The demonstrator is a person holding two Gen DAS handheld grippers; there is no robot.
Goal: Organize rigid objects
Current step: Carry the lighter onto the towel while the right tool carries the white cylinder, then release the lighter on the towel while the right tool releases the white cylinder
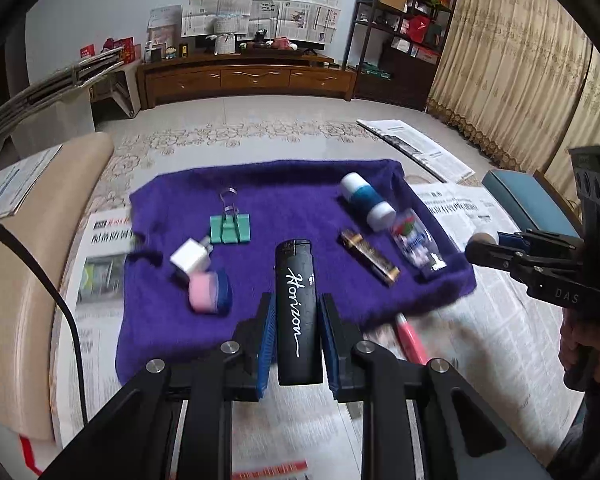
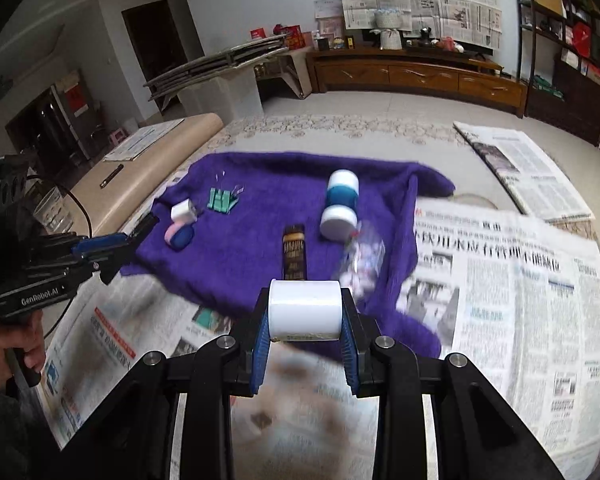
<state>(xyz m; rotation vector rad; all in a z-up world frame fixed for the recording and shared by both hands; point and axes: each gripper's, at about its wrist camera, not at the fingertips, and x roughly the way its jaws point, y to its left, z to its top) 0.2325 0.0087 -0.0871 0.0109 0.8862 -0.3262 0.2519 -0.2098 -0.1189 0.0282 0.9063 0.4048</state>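
Left gripper (image 1: 299, 312) clenched on a black lighter (image 1: 298, 312), jaws pressing its two long sides, lighter pointing forward along the fingers, lifted above the near edge of the purple towel (image 1: 260, 200). Right gripper (image 2: 305, 312) clenched on a white cylinder (image 2: 304, 308), held crosswise with one jaw on each flat end, also off the surface, above the towel's near edge.

Spread on the towel: a green binder clip (image 1: 230, 229) toward the far left; nearer, a white cube (image 1: 189, 258) touching a pink-and-blue roll (image 1: 210, 292); toward the right, a blue-and-white bottle (image 1: 367, 201) lying on its side, a clear packet (image 1: 418, 244) just beside its near end, and a dark brown-and-gold bar (image 1: 370, 256) between packet and lighter. Pink pen (image 1: 412, 340) just off the towel's near right corner, on newspaper (image 2: 500, 280), blurred. Newspaper under and around the towel, all laid on the floor (image 1: 260, 136). Beige cushion (image 1: 40, 240) along the left. A hand (image 2: 16, 344) on the left gripper's handle, seen at the edge of the right wrist view.
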